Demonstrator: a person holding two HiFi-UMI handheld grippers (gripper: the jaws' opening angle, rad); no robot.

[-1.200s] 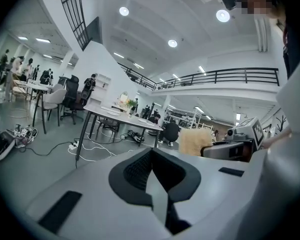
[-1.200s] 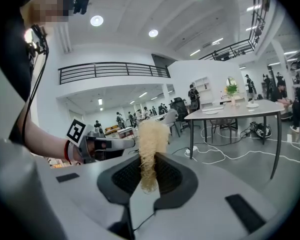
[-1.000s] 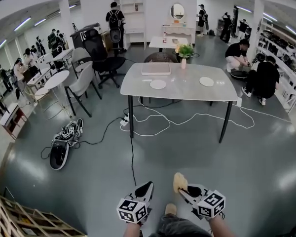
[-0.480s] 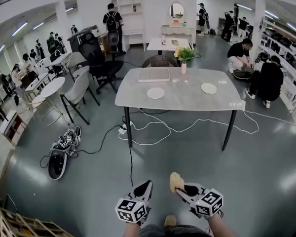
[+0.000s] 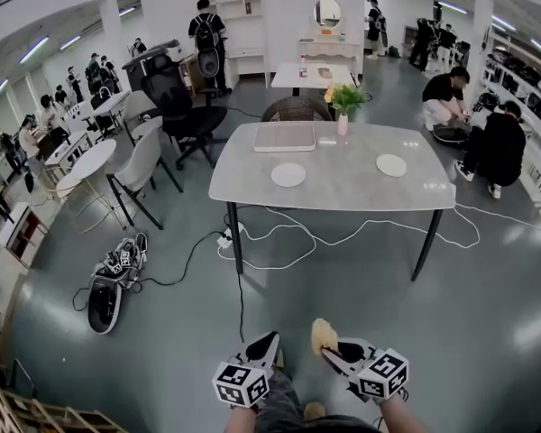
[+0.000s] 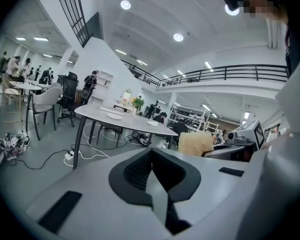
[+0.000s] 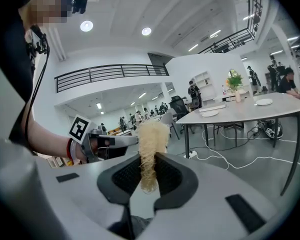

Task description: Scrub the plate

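**A:** What is nearest?

**B:** Two hand-held grippers, low in the head view, each with a marker cube. The left gripper has its jaws pressed together with nothing between them. In the left gripper view its dark ribbed pads meet at the tip.

**A:** And the other one?

**B:** The right gripper pinches a pale yellow fibrous scrubbing pad. In the right gripper view the pad stands upright between the jaws, and its frayed top rises above them. The two grippers are side by side and do not touch.

**A:** What lies beyond them?

**B:** A glossy grey floor. A heap of black gear sits on it to the left, and a looping white cable lies under the table.

**A:** Where is the thing to be scrubbed?

**B:** On a grey rounded table with black legs, well apart from both grippers. One round white plate lies near the table's middle. A second round white plate lies toward its right end. Both lie flat and look bare.

**A:** Is anything else on the table?

**B:** A flat grey rectangular tray lies along the far edge. Just right of it is a small vase with a green plant.

**A:** And farther back?

**B:** A black office chair stands to the left. A person wearing a backpack faces white shelves, and two people in black crouch at the right.
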